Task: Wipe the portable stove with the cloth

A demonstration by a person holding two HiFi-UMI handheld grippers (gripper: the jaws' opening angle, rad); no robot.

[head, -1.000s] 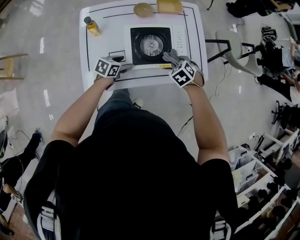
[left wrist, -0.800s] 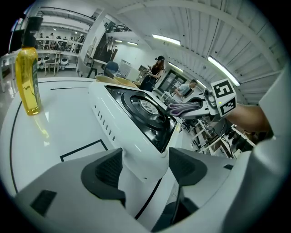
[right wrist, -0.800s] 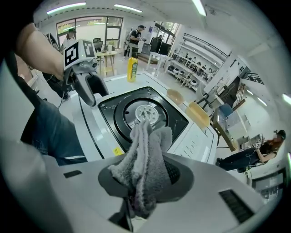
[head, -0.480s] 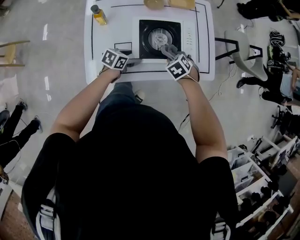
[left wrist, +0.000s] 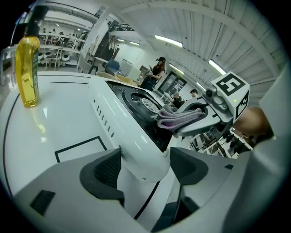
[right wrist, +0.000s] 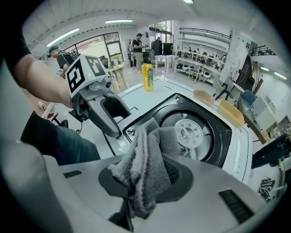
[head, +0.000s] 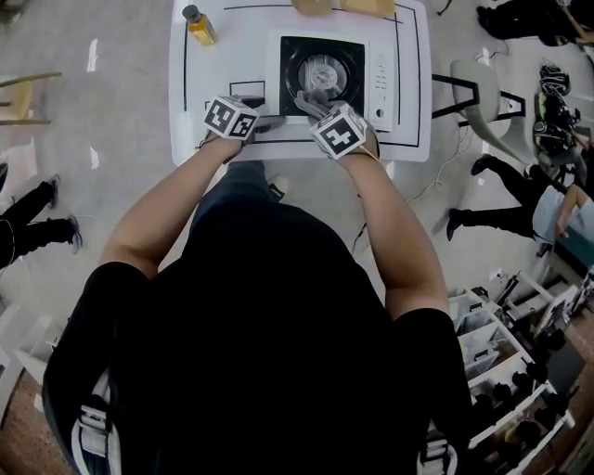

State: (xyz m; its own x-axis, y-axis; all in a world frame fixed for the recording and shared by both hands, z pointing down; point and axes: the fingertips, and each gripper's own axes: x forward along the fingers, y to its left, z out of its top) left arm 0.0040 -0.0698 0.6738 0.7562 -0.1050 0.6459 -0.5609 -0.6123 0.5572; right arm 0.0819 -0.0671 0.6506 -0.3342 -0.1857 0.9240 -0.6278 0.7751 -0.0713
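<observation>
Both clamp: right hand-held gripper cloth, left hand-held gripper stove (white table).

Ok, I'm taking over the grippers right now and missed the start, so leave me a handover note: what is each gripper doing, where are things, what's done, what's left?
Left gripper: shut on the near-left corner of the portable stove, apparently to steady it.
Right gripper: shut on the grey cloth, which hangs onto the stove's black top, near-left of the burner.
The stove sits mid-table; a yellow bottle stands at the far left.
Done: the cloth is in the gripper and at the stove. How much has been wiped can't be told.
Left: probably the rest of the black top and the white panel.
</observation>
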